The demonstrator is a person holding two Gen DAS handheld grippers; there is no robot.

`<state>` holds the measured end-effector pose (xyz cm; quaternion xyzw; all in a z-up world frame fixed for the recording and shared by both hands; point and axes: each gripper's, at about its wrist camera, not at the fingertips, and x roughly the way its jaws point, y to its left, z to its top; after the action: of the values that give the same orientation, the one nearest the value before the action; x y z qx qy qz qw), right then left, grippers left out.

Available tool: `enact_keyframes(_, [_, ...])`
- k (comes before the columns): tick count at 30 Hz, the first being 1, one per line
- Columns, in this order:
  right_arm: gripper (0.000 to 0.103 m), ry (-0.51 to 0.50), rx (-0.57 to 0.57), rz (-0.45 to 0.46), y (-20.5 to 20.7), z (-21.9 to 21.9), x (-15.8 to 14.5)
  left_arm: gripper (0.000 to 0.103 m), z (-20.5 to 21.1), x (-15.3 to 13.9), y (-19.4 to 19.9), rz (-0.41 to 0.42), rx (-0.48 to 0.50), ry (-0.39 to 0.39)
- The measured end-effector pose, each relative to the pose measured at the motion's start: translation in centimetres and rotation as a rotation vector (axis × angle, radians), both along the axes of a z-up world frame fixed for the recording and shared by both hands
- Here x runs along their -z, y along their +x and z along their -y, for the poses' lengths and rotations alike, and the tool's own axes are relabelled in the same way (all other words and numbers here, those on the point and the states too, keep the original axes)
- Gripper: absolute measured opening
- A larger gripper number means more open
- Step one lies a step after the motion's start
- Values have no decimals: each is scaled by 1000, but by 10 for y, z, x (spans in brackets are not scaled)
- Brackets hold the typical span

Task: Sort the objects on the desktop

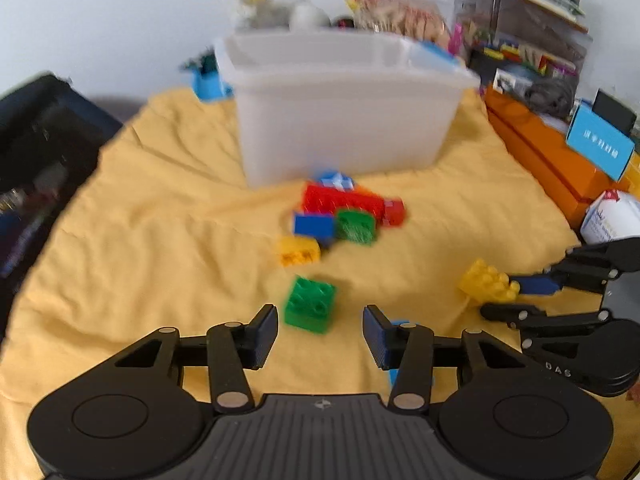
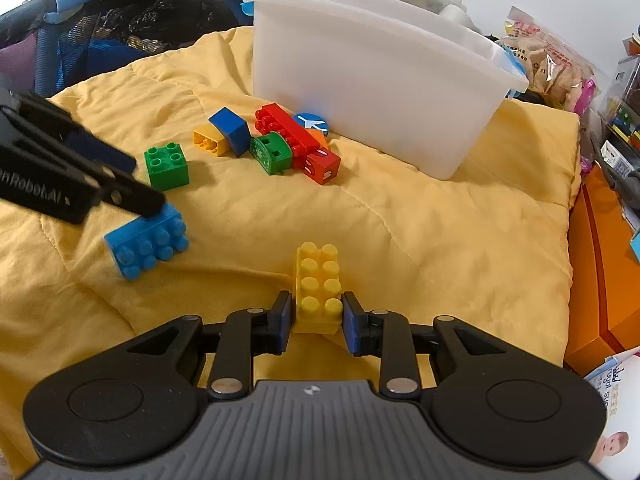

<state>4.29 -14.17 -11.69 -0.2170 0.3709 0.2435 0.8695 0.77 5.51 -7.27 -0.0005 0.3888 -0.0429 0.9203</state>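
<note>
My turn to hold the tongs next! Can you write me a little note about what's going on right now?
Left tongs: open, nothing held, above the light blue brick.
Right tongs: shut on the long yellow brick, low on the yellow cloth.
Green brick sits alone; the pile of bricks lies in front of the white bin.
Done: cannot tell, the bin's inside is hidden.
Left: bin the yellow brick, then the loose bricks and the pile.

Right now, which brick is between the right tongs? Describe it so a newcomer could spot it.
Start at the white bin on the yellow cloth and come toward the right tongs. Between their pads sits the long yellow brick, studs up. The other yellow brick is shorter and lies on its side in the pile by the bin.
</note>
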Motion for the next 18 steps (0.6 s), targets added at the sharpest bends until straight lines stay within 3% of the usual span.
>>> enact_keyframes(4, [30,6,4,-3,0,2,0,60,9,-14,-12,43,61,-32])
enact_keyframes(11, [31,0,3,0,1,1,0,59,59,13,-14,-18,130,72])
enact_keyframes(18, [31,1,12,2,0,2,1,59,70,13,-20,50,160,132])
